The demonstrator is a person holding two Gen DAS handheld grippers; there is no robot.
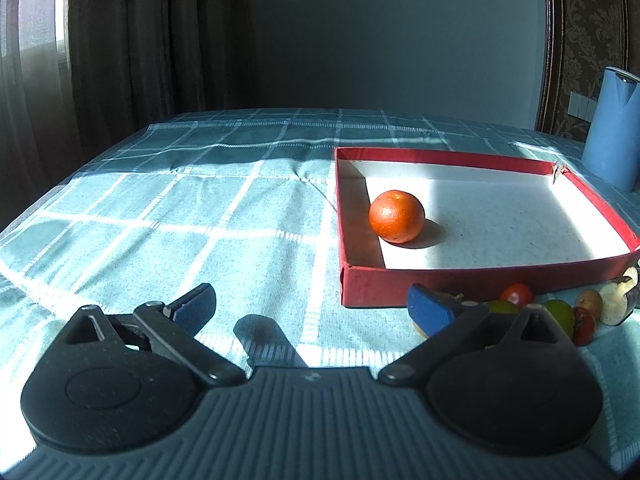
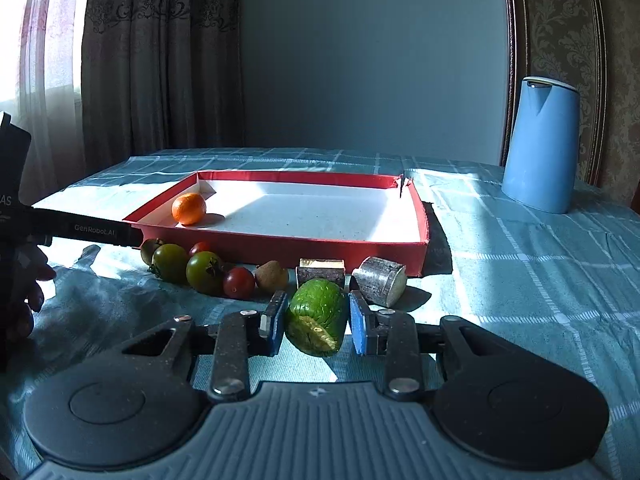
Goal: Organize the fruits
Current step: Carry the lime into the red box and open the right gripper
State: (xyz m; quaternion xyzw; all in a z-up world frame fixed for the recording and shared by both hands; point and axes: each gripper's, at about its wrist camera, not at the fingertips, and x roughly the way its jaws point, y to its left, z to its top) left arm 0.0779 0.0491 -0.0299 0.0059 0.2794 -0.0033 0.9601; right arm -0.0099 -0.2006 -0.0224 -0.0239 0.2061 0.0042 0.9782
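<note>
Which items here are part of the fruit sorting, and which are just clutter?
Job: red tray; orange in it; tomatoes; kiwi; green piece between the right gripper pads; left gripper, open.

Clutter: blue jug; tablecloth; curtains.

Orange mandarin (image 1: 396, 217) in red, white-floored box (image 1: 440, 152); teal checked tablecloth (image 1: 200, 200); blue jug (image 2: 540, 146); green wrinkled fruit (image 2: 318, 316); brown patterned curtain (image 2: 160, 60).

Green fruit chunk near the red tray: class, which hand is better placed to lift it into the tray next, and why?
Right. The right tool already straddles the green chunk, with the tray just beyond. The left tool is wide open over bare cloth, holding nothing.
</note>
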